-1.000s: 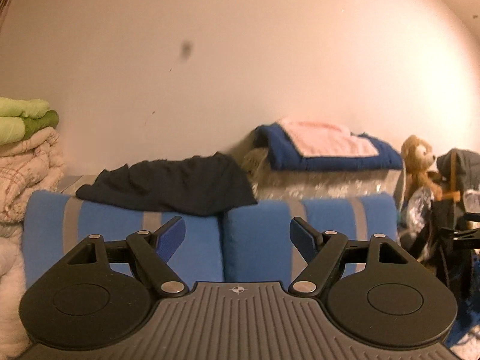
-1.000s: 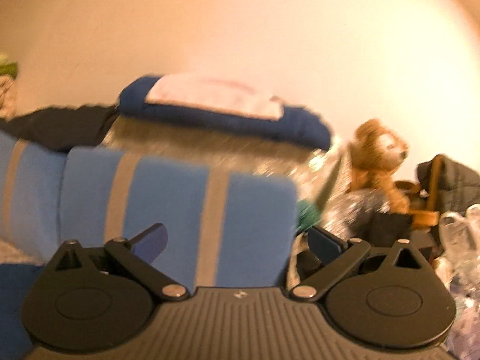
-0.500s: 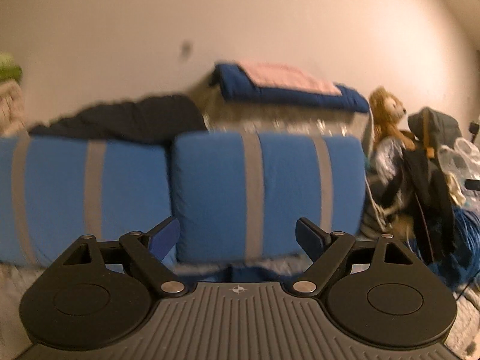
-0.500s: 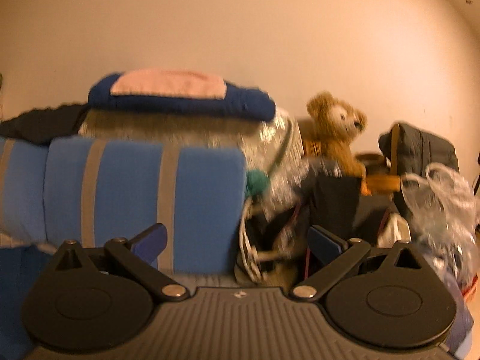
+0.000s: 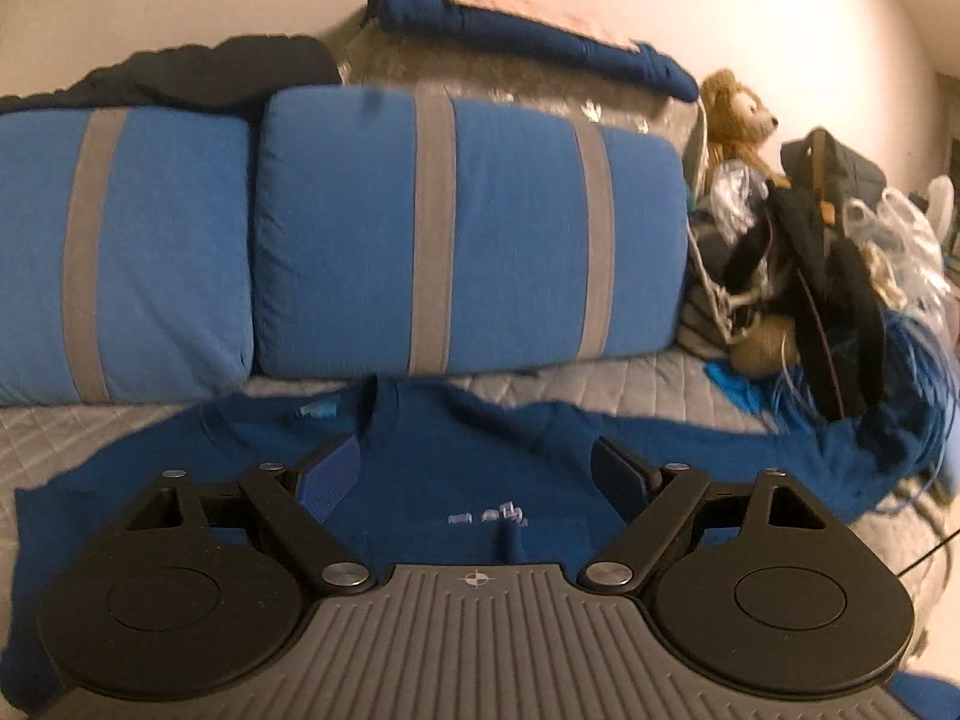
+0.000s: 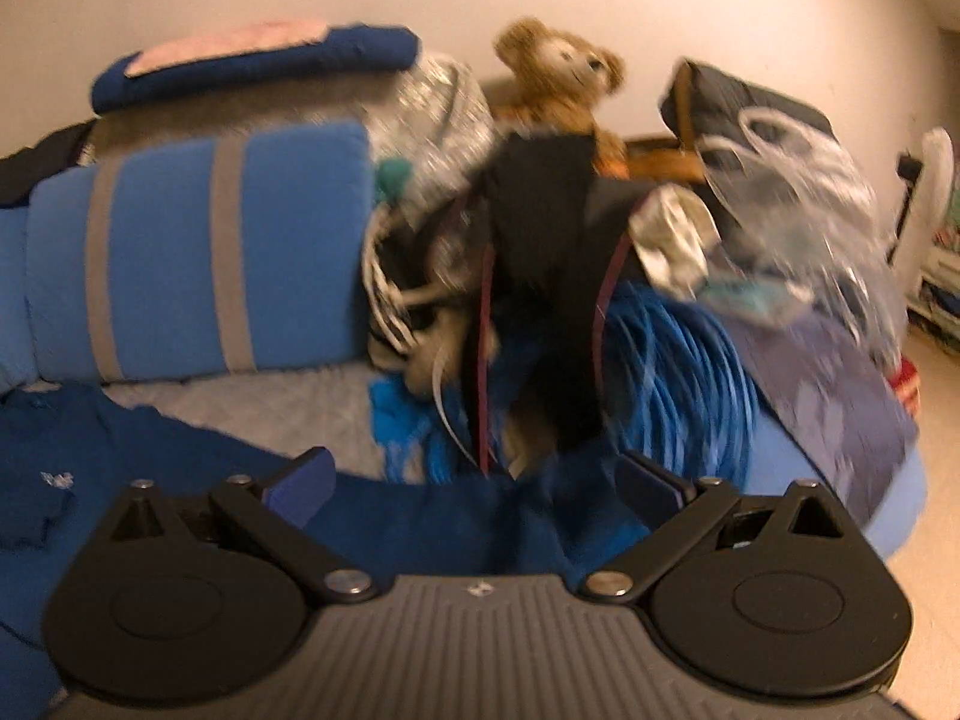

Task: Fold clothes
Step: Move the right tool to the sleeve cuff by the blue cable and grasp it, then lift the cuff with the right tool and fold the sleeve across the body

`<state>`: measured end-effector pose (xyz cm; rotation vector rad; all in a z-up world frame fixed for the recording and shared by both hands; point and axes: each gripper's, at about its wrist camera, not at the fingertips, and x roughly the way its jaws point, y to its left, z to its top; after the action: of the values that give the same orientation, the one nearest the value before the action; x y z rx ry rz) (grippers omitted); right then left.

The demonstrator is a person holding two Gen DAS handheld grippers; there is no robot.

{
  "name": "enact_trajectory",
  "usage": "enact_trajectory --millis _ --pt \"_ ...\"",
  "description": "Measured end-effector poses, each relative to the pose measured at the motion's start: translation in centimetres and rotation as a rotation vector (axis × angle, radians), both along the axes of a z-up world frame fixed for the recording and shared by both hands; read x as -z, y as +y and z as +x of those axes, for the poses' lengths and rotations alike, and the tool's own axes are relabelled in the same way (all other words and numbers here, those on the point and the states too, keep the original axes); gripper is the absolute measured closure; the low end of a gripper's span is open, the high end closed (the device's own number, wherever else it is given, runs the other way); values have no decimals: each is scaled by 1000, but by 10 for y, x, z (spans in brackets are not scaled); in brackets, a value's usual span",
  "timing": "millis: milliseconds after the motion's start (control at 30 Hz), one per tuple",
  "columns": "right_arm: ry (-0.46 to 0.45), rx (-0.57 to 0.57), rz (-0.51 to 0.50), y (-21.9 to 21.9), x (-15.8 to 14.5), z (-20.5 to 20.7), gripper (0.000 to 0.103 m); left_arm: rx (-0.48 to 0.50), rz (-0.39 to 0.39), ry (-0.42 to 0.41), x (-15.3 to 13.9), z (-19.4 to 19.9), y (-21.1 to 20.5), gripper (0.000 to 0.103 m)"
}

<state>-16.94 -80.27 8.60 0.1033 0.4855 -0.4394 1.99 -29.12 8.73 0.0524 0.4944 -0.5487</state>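
Note:
A dark blue long-sleeved shirt (image 5: 468, 450) lies spread flat on the grey quilted bed cover (image 5: 648, 384), its neckline toward the pillows and a small white print on its chest. My left gripper (image 5: 474, 468) hovers over the chest, open, nothing between its fingers. In the right wrist view the same shirt's (image 6: 456, 516) sleeve stretches to the right under my right gripper (image 6: 477, 483), which is open and empty. That view is blurred.
Two blue pillows with grey stripes (image 5: 468, 228) stand behind the shirt. A dark garment (image 5: 198, 75) and a folded blue-and-pink blanket (image 5: 528, 36) lie above them. On the right are a teddy bear (image 6: 558, 72), black bags, plastic bags (image 6: 792, 210) and a blue coiled cord (image 6: 678, 384).
Both grippers have sunk and tipped downward; the wall and pillows slid up the frames and the blue shirt came into view. The right gripper also swung right toward the clutter.

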Motion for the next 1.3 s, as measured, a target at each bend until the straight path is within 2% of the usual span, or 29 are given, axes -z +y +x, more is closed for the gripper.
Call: enact_trajectory --millis 133,267,400,500,567,700,833,967,1033,1100,1200,1300 --pt "28 41 46 -13 26 -9 7 -19 -12 -20 13 -2 5 18" --pt "40 98 145 -30 50 -12 23 -77 -46 -84 14 -5 18 18" --pt "40 148 247 -45 66 -4 35 -124 -67 -60 12 0 25 18" --pt "29 174 305 -52 72 6 37 -131 -58 -31 13 5 25 18" --pt "28 203 305 -51 74 15 37 -136 -53 -11 14 8 25 18" --pt "32 264 342 -55 82 30 38 -129 1 -54 13 3 21 18" --pt "36 321 392 -62 92 41 41 -124 14 -57 14 2 20 18" --pt "32 352 427 -68 98 46 59 -123 13 -52 14 2 20 18" --pt "35 365 430 -70 101 47 64 -125 7 -48 13 3 21 18" --pt "45 384 414 -69 102 47 81 -131 2 -43 13 4 22 18" --pt "29 364 417 -66 99 42 91 -137 -7 -34 13 5 23 18" --pt "20 325 357 -54 89 42 93 -139 -11 -29 13 6 24 18"
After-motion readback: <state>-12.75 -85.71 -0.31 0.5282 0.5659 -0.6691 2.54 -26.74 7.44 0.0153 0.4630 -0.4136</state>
